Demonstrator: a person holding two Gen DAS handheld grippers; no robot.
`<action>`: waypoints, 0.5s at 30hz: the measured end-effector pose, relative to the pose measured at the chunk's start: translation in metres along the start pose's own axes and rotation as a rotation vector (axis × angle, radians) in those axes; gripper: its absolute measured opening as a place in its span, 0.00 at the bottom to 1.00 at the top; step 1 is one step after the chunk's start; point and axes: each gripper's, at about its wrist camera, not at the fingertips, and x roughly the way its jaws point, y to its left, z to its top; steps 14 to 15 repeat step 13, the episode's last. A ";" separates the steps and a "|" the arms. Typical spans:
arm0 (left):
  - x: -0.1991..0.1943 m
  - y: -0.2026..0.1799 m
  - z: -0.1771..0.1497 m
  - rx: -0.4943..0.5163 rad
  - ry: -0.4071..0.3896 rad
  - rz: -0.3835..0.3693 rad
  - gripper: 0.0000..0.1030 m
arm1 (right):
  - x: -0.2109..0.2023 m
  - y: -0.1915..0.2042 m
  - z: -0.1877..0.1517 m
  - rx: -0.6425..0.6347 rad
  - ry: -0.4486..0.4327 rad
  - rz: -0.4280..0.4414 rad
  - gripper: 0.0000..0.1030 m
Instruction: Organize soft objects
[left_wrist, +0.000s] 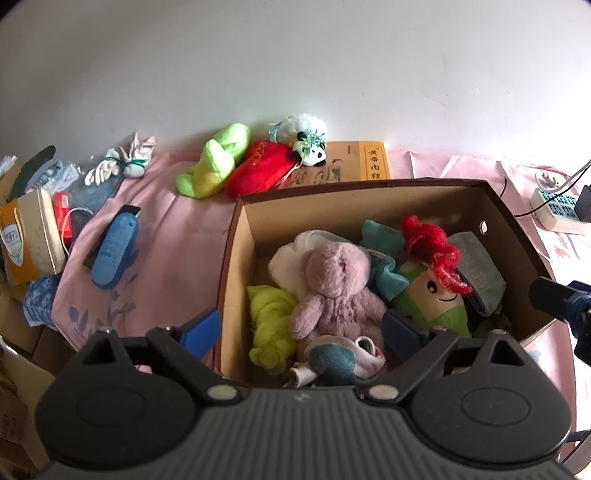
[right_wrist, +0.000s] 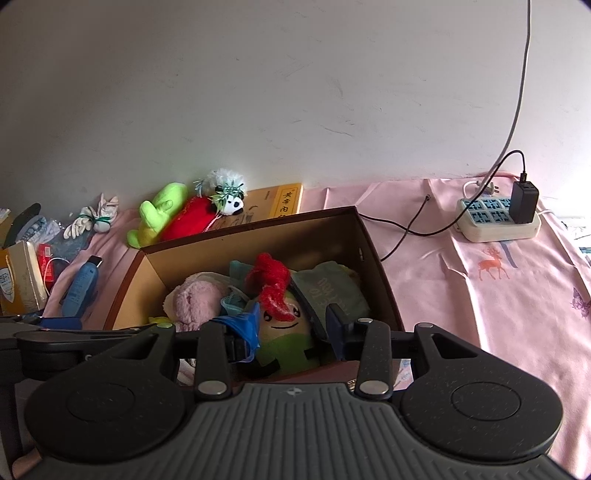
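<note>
Cardboard box (left_wrist: 236, 258) stands open on a pink cloth (left_wrist: 166, 229), filled with soft items: pink plush bunny (left_wrist: 336, 284), yellow-green fluffy fabric (left_wrist: 269, 321), red-haired green doll (left_wrist: 436, 284), teal cloth (left_wrist: 384, 254) and a grey-green garment (right_wrist: 332, 291). Left gripper (left_wrist: 299, 332) hangs over the near edge of the box, jaws spread wide, nothing between them. Right gripper (right_wrist: 293, 328) sits low over the box with jaws moderately apart on either side of the doll's face; contact cannot be determined. Outside the box, against the wall: green plush (left_wrist: 214, 162), red plush (left_wrist: 258, 170), small panda toy (left_wrist: 312, 153) and a yellow book (left_wrist: 354, 166). Power strip (right_wrist: 498, 218) lies well apart on the right.
</note>
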 end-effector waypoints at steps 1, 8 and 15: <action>0.000 0.000 0.000 0.001 0.002 -0.002 0.92 | 0.001 0.000 0.000 -0.003 0.002 0.001 0.22; -0.002 -0.003 -0.003 0.006 -0.014 -0.039 0.92 | 0.001 0.003 -0.002 -0.010 0.001 0.008 0.22; -0.017 -0.007 -0.005 0.018 -0.105 -0.033 0.92 | 0.000 0.000 -0.003 -0.005 -0.005 0.010 0.22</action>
